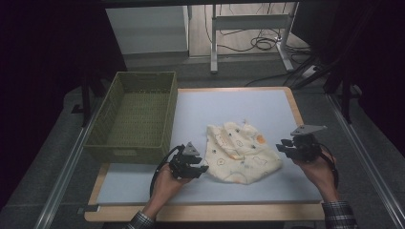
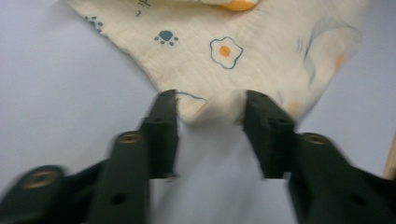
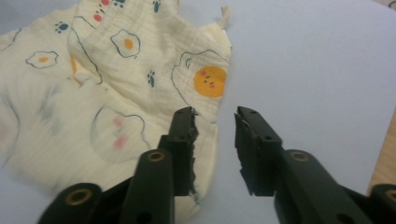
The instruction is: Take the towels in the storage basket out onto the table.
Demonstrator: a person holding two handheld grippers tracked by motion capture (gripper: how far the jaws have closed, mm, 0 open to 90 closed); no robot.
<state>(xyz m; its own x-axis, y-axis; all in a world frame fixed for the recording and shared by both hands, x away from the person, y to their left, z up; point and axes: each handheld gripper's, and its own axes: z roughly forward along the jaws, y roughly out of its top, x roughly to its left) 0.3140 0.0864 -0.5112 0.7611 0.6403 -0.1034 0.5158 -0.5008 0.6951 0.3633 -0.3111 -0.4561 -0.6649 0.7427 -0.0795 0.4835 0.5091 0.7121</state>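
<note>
Cream cloth [image 1: 241, 152] lies crumpled on the pale blue mat [image 1: 267, 107], near the front and a little right of centre. Printed with fried eggs, paw prints and round orange faces. One corner shows a short tie or tag at the far edge.

Left gripper [image 1: 197, 168], held in the left hand [image 1: 165, 183], sits just beside the cloth's left edge, pointing toward it. In the left gripper view its jaws stand partly open, tips either side of a cloth corner [image 2: 212, 105]. The corner lies between the tips, but the pads do not press on it; blur there, so contact at the tips is hard to judge.

Right gripper [image 1: 285, 146], held in the right hand [image 1: 317, 167], is just off the cloth's right edge, raised a little over the mat. In the right gripper view its jaws are partly open with a clear gap; the left jaw overlaps the cloth's edge [image 3: 205, 140], the right jaw is over bare mat. Nothing gripped.

Green basket [image 1: 112, 143] stands at the left of the table, its right wall along the mat's left side, well apart from the cloth. Wooden table edge [image 1: 210, 212] shows along the front.
</note>
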